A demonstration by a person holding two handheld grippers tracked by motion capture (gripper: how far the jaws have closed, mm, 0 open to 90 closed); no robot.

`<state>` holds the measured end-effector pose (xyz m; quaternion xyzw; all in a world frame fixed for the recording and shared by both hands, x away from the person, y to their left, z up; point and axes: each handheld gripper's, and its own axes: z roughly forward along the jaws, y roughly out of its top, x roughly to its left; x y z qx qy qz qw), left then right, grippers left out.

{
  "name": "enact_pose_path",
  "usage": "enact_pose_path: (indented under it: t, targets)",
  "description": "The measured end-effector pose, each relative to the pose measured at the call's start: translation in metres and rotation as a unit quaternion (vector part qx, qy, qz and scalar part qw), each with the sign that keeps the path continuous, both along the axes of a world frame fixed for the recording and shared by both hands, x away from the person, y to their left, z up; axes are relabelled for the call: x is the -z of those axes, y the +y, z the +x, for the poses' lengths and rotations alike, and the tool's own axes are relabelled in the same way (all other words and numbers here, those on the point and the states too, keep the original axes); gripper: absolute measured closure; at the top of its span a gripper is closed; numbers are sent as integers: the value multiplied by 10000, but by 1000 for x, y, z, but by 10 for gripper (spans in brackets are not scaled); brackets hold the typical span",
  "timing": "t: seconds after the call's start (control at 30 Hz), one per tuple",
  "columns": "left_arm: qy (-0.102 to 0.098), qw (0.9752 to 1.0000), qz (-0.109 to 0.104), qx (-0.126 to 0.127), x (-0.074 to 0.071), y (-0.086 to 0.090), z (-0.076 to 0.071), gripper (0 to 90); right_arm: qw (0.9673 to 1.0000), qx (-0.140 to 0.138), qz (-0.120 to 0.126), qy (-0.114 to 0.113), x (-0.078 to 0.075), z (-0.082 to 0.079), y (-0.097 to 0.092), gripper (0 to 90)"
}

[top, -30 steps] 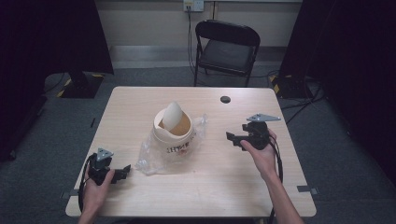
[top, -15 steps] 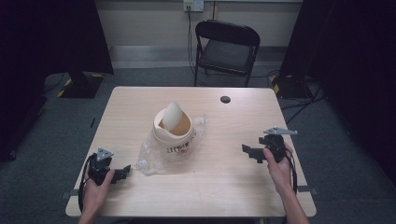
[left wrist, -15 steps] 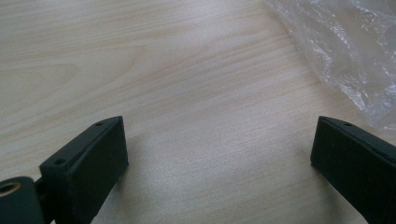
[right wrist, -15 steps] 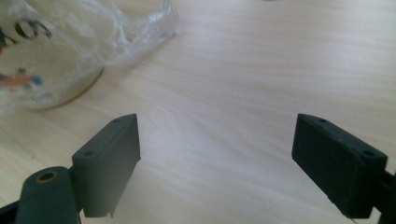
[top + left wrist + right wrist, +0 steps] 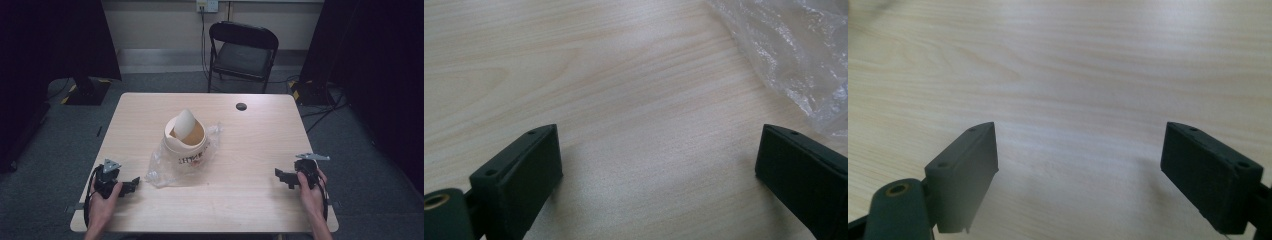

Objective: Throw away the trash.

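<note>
A cream-coloured tub point(image 5: 185, 145) with dark printed lettering on its side stands upright near the middle of the pale wood-grain counter point(image 5: 250, 145), its long axis vertical and its open mouth facing up; a cream lid or flap point(image 5: 183, 124) stands tilted in the mouth, leaning toward the far left rim. The tub sits on a crumpled clear plastic bag point(image 5: 162, 167) that spreads toward the near left. The left gripper point(image 5: 131, 184) rests at the near left edge of the counter, held by the left hand point(image 5: 102, 200), its fingers point(image 5: 519, 175) wide apart with nothing but bare wood between them; the edge of the plastic bag lies just ahead and to the right of those fingers, and the tub is farther ahead of them and to the right. The right gripper point(image 5: 281, 176) sits near the right edge in the right hand point(image 5: 311, 187), its fingers point(image 5: 965, 170) also spread apart over bare wood, pointing toward the counter's middle, well apart from the tub. A small dark round disc point(image 5: 241, 106) lies on the far side of the counter. Beyond it stands a black folding chair point(image 5: 243, 52) on grey carpet point(image 5: 165, 80), against a light wall with an outlet point(image 5: 207, 5) and dark curtains point(image 5: 50, 40) on both sides.
</note>
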<state>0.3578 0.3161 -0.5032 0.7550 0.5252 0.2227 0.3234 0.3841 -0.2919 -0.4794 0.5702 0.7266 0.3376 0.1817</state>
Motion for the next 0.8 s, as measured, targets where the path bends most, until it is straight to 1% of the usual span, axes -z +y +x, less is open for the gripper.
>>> enact_pose_path:
  t: [0.07, 0.13, 0.17, 0.2, 0.27, 0.3, 0.43, 0.5, 0.6, 0.7, 0.8]
  targets:
    - [0, 10000, -1, 0, 0, 0, 0, 43, 9999, 41, -19, 95, 5, -1, -2, 147]
    - [-1, 10000, 1, 0, 0, 0, 0, 43, 9998, 81, -106, 140, 9, -2, -3, 144]
    - [1, 10000, 0, 0, 0, 0, 0, 43, 9997, 116, -171, 88, 10, -3, -4, 145]
    - [-1, 10000, -1, 2, 0, 0, 0, 43, 9996, 162, -227, 84, 10, -4, -4, 144]
    - [2, 10000, 1, 1, 0, 0, 0, 42, 9996, 177, -211, 61, 11, -4, -6, 144]
    - [1, 10000, 0, 1, 0, 0, 0, 43, 9995, 191, -254, 39, 11, -4, -7, 143]
    - [-1, 10000, 1, 2, 0, 0, 0, 43, 9973, 255, -647, -217, 17, -6, -2, 130]
    - [1, 10000, -1, 1, 0, 0, 0, 43, 9973, 269, -618, -276, 18, -7, -2, 129]
    - [7, 10000, 3, -5, 0, 0, -1, 43, 9973, 224, -631, -303, 19, -7, -4, 114]
    - [5, 10000, 6, -9, 0, 0, -1, 42, 9972, 255, -595, -363, 21, -7, -4, 102]
    - [7, 10000, 3, -30, 0, 0, -1, 41, 9972, 256, -596, -364, 21, -7, -4, 102]
